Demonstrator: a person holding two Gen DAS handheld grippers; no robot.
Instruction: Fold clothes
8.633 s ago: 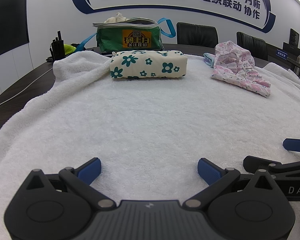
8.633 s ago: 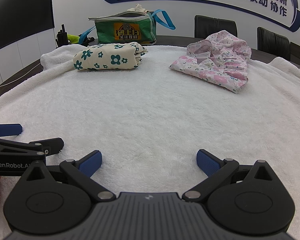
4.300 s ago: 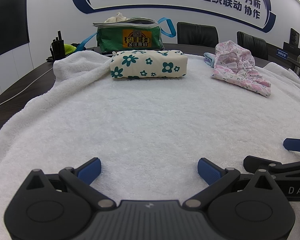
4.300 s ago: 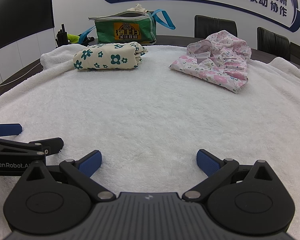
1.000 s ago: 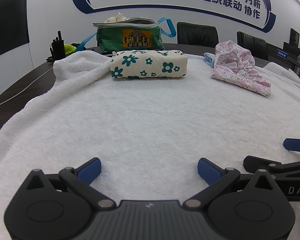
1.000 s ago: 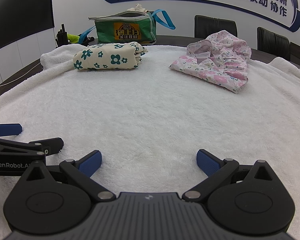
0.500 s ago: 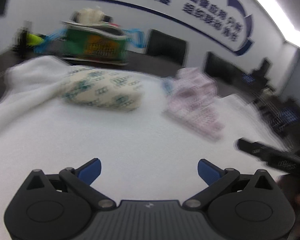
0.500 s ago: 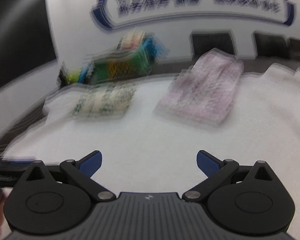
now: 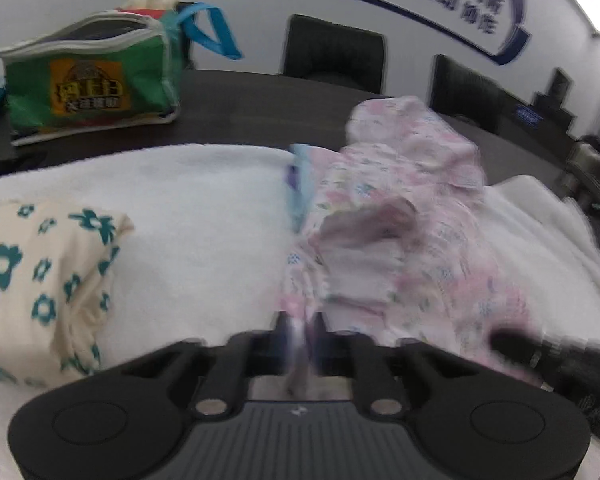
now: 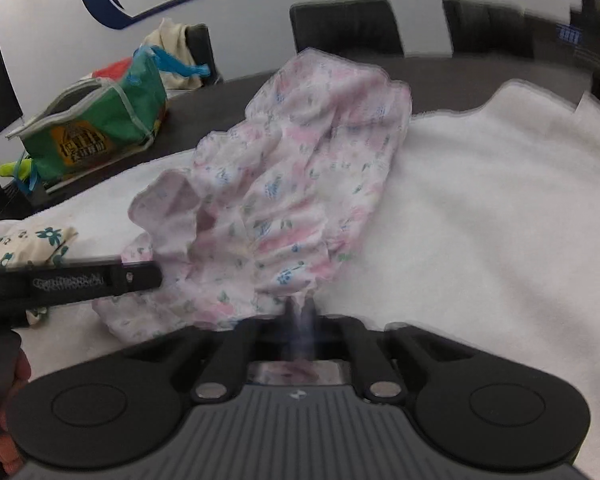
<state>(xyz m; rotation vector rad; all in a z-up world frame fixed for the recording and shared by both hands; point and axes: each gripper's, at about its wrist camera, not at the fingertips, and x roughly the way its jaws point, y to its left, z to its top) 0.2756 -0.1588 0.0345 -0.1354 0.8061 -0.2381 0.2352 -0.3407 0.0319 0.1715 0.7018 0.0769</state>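
A crumpled pink floral garment lies on the white towel and also shows in the right wrist view. My left gripper is shut on the garment's near left edge. My right gripper is shut on its near right edge. The left gripper's body shows at the left of the right wrist view. The right gripper's body shows at the right of the left wrist view. Both views are blurred.
A folded cream cloth with teal flowers lies left on the towel, also seen in the right wrist view. A green bag stands behind on the dark table. Black chairs line the far side.
Both grippers have moved forward across the towel to the pink garment. Their jaws were open half a second ago and are now shut on its near edge.
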